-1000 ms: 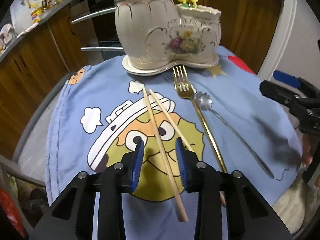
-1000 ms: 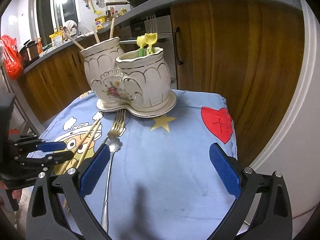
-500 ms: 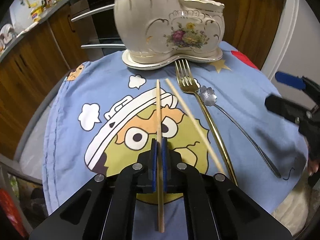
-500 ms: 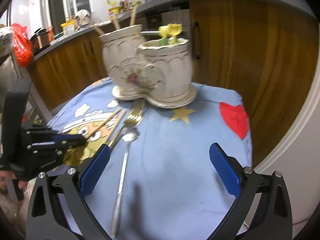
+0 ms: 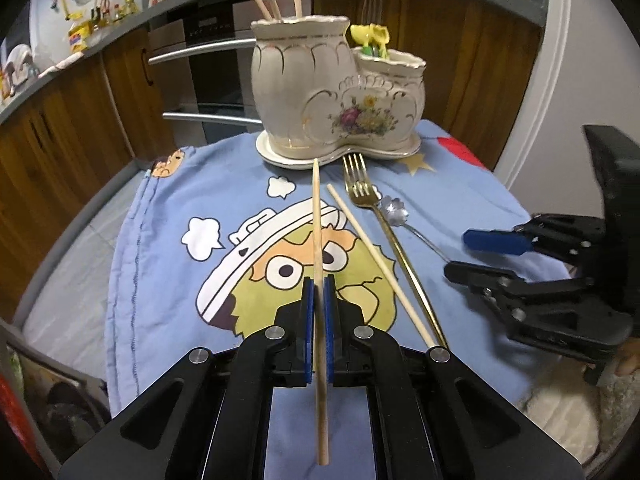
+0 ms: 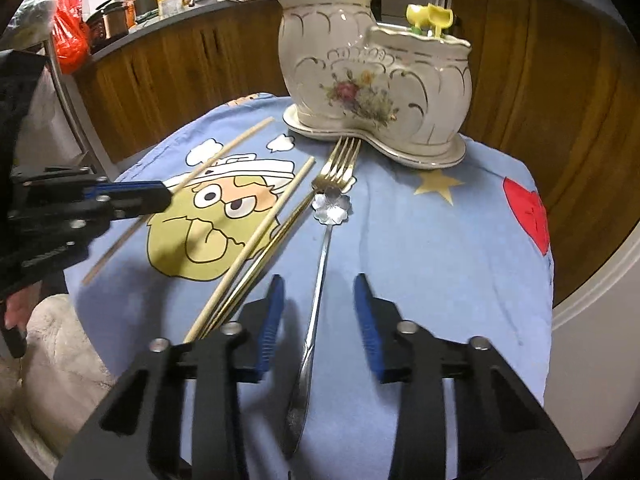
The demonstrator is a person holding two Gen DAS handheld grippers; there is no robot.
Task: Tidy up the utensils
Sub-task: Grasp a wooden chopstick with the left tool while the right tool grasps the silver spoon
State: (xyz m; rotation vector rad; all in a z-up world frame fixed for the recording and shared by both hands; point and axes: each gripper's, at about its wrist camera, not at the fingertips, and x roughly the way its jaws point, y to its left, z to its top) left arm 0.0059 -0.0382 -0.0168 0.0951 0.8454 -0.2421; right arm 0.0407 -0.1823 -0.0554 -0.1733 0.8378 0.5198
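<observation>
Wooden kitchen cabinets back a blue cartoon cloth [image 5: 168, 248]. Just now the left gripper [image 5: 318, 312] clamped one chopstick [image 5: 317, 220] before the ceramic holder [image 5: 336, 92], so it's ready to lift. The right gripper [image 6: 318, 320] is closing around the spoon [image 6: 320, 256], untouched. The holder's tall cup has chopsticks; the short, a fork.

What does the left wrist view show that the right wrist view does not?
Only the left wrist view shows the oven handles behind the table. Only the right wrist view shows the spoon's whole handle, lying between the closing right gripper jaws, untouched, and a red bag. Both show the ceramic holder, gold fork, loose chopstick, and the left gripper shut on a chopstick.
</observation>
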